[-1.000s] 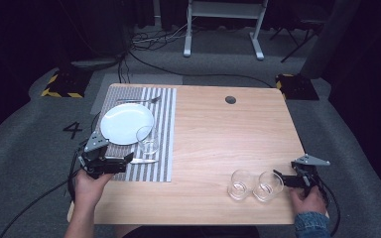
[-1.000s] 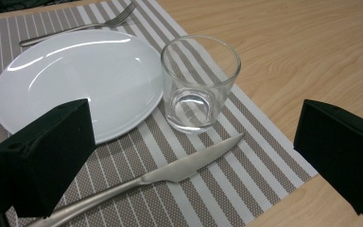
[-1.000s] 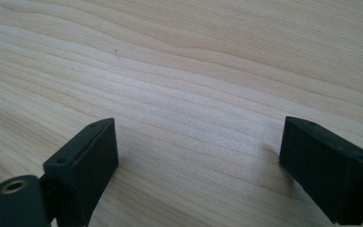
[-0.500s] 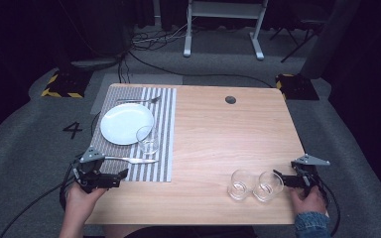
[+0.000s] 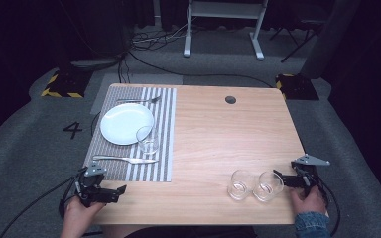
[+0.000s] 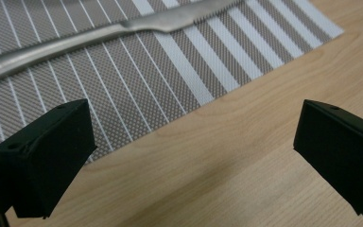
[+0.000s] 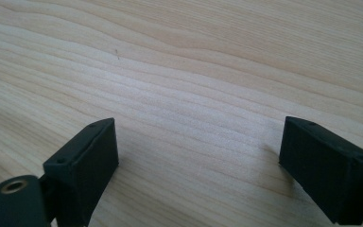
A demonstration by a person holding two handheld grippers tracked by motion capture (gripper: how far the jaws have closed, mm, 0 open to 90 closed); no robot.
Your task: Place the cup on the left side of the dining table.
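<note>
1. High view: the left gripper (image 5: 110, 191) is resting at the near left table (image 5: 218, 139) corner, just off the striped placemat (image 5: 166, 144), with the knife (image 5: 124, 159) lying just beyond it. A plate (image 5: 121, 123), a glass on the mat (image 5: 148, 139) and a fork (image 5: 139, 100) are sitting farther back on the mat. The right gripper (image 5: 284, 179) is lying at the near right edge, its jaws pointing at the nearer of two empty tumblers (image 5: 269, 185), which is standing just beside its twin (image 5: 241, 184).
2. Left gripper view: the jaws are standing wide apart and empty over bare wood, with the placemat (image 6: 123, 85) edge and the knife (image 6: 99, 33) ahead.
3. Right gripper view: the jaws are likewise released and holding nothing over plain wood; a sliver of glass is showing at the lower left corner (too little to identify).
4. Step in hand, as a judgement: a place setting is being laid, and both grippers are waiting between moves.
5. Next move, as a judgement: the right gripper is needing to advance until one tumbler wall is sitting between its jaws, then clench gently (glass slips and tips easily) without knocking the neighbour.
</note>
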